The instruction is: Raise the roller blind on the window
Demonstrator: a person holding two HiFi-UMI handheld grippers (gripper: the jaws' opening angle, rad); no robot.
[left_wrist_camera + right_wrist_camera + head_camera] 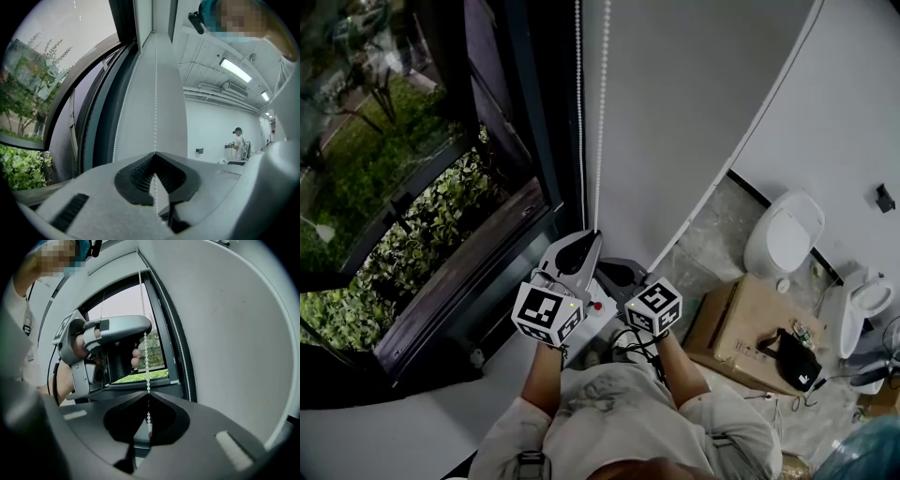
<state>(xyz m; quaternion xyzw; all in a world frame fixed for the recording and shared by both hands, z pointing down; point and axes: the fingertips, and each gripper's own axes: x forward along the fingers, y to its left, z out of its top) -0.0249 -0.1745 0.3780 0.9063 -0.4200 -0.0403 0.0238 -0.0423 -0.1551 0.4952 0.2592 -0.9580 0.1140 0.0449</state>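
The thin white beaded chain (600, 112) of the roller blind is hanging in two strands just to the right of the dark metal window frame (546, 141). One strand is being pinched by both tools. The light grey left gripper (155, 154) is being held closed on it, with the beads passing between the tips of its black ribbed pads (136, 176). The dark grey right gripper (148, 393) is being clamped on the same strand, directly below the left one, near the lower corner of the frame. No blind cloth is being seen over the glass inside the frame, so its height cannot be told.

For a good pull, the strand is probably best drawn straight down, parallel to the frame, so that the beads are not being dragged sideways. One tool should be opened only while the other is gripping, otherwise the chain may be running back.
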